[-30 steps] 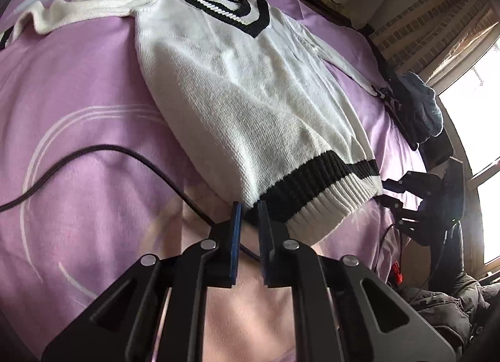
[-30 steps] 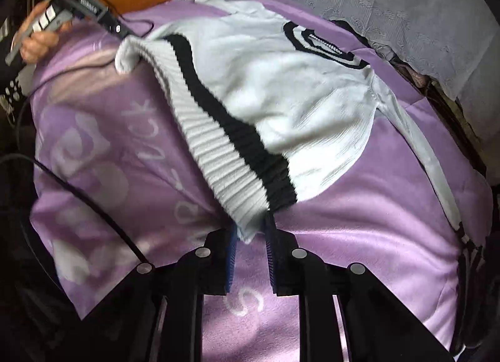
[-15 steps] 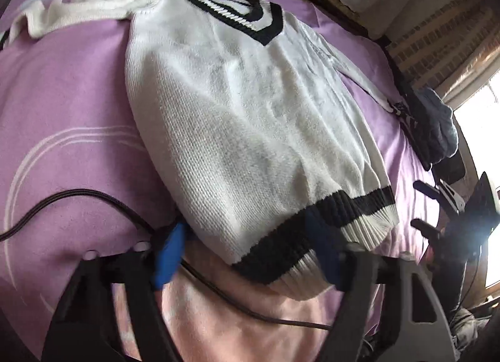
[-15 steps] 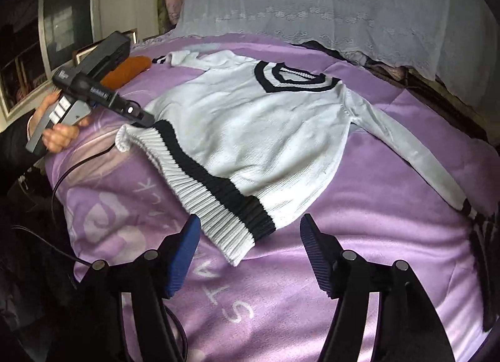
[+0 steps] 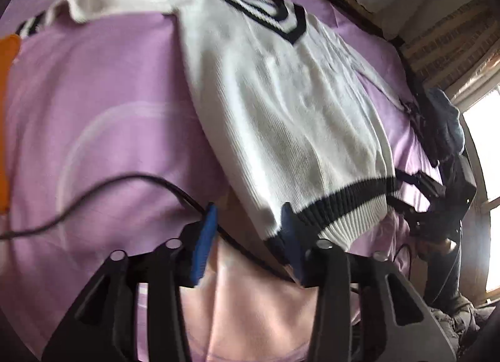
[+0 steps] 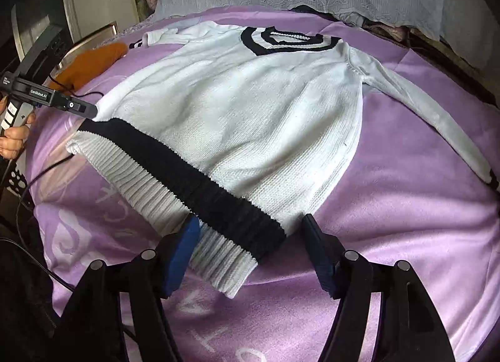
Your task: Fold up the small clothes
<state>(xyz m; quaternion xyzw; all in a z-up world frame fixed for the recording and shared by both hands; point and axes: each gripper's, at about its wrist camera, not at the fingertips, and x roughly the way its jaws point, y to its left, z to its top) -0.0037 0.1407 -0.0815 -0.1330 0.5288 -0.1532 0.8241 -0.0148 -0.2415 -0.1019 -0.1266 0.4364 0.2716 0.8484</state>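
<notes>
The white knitted sweater (image 6: 243, 118) is lying flat on the purple bed (image 6: 406, 221), looking soft, light and floppy, its thick ribbed hem offering the firmest hold, while the right gripper (image 6: 250, 249) is opening its fingers around one hem corner and the left gripper (image 5: 247, 237) is standing open, gripping nothing

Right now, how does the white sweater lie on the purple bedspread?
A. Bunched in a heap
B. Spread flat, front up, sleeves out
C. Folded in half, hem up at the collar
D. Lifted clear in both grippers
B: the sweater lies flat on the bedspread, striped V-collar showing and a sleeve stretched sideways.
</notes>
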